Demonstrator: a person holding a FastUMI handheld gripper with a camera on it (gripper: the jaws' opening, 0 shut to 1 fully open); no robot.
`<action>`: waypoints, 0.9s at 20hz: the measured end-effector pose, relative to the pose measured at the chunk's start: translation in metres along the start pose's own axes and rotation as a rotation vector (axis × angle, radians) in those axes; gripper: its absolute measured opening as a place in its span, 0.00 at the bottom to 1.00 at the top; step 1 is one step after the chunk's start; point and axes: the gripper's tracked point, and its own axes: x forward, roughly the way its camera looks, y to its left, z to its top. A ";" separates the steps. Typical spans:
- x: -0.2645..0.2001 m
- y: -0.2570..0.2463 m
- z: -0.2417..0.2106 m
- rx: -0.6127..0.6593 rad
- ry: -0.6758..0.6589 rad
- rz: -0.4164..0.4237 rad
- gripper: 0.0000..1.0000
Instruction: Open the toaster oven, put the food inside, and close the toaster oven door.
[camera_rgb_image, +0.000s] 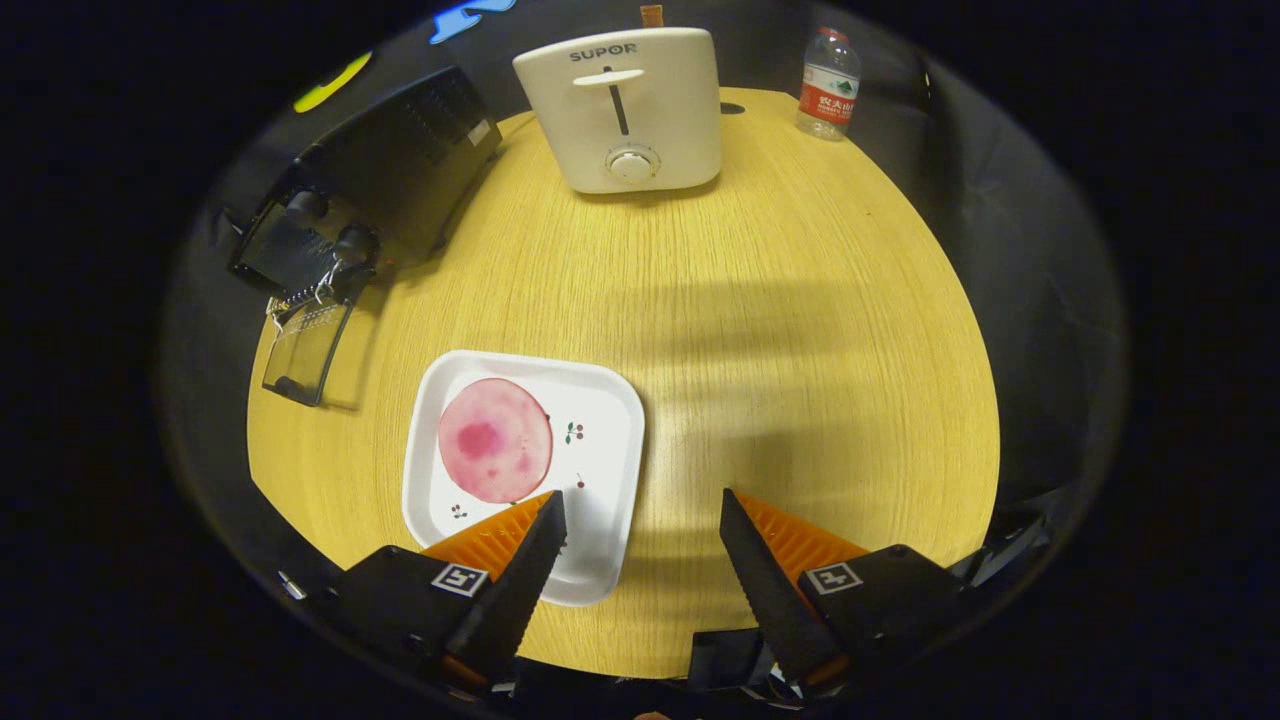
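Already we see the toaster oven with its door dropped open; our gripper hangs above the table, jaws apart and empty, beside the food on its plate, ready to grasp.

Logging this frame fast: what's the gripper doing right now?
Gripper: open, holding nothing, fingers spread above the white plate's near edge.

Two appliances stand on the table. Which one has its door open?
The black toaster oven, beyond the plate: its glass door hangs down open. The white toaster has no door. The hand-held gripper is open, holding nothing.
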 end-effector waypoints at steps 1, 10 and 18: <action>0.003 -0.003 0.002 0.004 0.001 -0.017 0.99; 0.004 -0.005 0.002 -0.065 0.050 -0.074 0.76; 0.010 0.009 0.001 -0.105 0.101 -0.005 0.23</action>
